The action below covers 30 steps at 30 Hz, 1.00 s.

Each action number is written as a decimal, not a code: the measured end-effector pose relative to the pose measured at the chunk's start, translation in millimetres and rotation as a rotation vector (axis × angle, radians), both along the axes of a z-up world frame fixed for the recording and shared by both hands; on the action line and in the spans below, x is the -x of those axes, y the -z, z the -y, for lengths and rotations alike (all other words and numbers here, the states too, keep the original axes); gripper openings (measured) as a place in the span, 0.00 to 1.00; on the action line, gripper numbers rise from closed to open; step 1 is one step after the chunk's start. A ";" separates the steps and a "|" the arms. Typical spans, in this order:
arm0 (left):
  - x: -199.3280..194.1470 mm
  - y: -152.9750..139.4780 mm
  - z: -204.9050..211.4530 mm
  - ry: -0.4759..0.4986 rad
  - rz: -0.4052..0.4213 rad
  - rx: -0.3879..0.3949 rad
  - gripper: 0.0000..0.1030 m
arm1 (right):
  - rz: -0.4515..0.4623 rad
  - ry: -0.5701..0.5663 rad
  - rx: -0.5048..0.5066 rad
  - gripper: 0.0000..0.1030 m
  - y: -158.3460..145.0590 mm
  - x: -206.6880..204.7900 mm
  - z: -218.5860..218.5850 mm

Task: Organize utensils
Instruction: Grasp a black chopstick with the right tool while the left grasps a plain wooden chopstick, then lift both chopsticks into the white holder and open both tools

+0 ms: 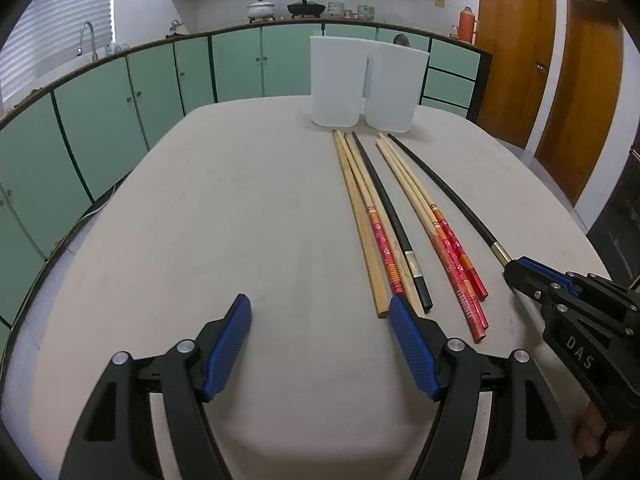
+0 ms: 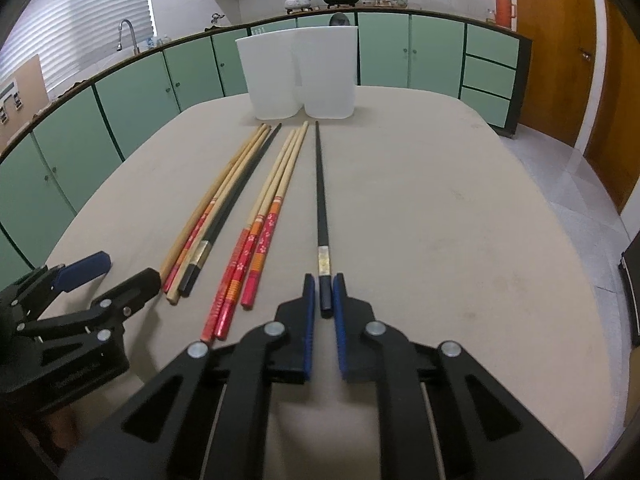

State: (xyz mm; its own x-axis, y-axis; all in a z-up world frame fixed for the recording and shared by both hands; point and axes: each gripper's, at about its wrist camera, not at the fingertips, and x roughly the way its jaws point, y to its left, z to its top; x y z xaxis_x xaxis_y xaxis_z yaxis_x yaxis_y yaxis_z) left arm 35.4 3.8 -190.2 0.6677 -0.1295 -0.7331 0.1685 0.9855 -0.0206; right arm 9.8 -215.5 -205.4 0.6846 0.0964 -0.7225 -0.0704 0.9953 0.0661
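Several chopsticks lie lengthwise on the beige table (image 1: 200, 220). A lone black chopstick (image 2: 320, 184) with a metal band lies at the right, and my right gripper (image 2: 324, 285) is shut on its near end. The same gripper (image 1: 515, 269) shows at the right of the left wrist view, with the black chopstick (image 1: 440, 188) running out of it. One group of plain, red-patterned and black chopsticks (image 1: 372, 220) lies left of a second red-patterned group (image 1: 438, 224). My left gripper (image 1: 320, 304) stands open over bare table, its right fingertip beside the first group's ends. Two white containers (image 1: 336, 80) (image 1: 394, 88) stand behind.
The white containers (image 2: 272, 76) (image 2: 328, 72) stand side by side at the table's far edge. Green kitchen cabinets (image 1: 100, 128) and a counter with a tap and pots run behind. Wooden doors (image 1: 516, 60) are at the right. A hand shows under the right gripper.
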 end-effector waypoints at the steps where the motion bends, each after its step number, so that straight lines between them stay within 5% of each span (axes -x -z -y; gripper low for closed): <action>1: -0.6 0.2 1.1 0.000 0.000 -0.003 0.68 | 0.000 0.000 0.000 0.11 0.5 0.0 0.0; 4: -2.9 1.0 2.0 -0.012 0.002 -0.004 0.60 | 0.002 0.001 -0.002 0.11 1.2 -0.5 0.5; 14: -13.1 -1.0 8.7 -0.012 0.009 0.018 0.07 | 0.023 0.015 -0.037 0.06 -2.3 -1.8 3.8; 30: 3.7 -84.5 6.7 -0.025 0.232 0.055 0.07 | 0.189 0.014 -0.057 0.06 -73.9 8.0 11.3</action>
State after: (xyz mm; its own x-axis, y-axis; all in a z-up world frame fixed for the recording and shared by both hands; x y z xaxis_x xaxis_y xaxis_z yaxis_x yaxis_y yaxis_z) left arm 31.7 -2.9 -105.7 0.8209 -0.1459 -0.5521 0.1502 0.9879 -0.0377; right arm 1.8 -226.8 -131.6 0.8092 0.1233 -0.5745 -0.0735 0.9913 0.1093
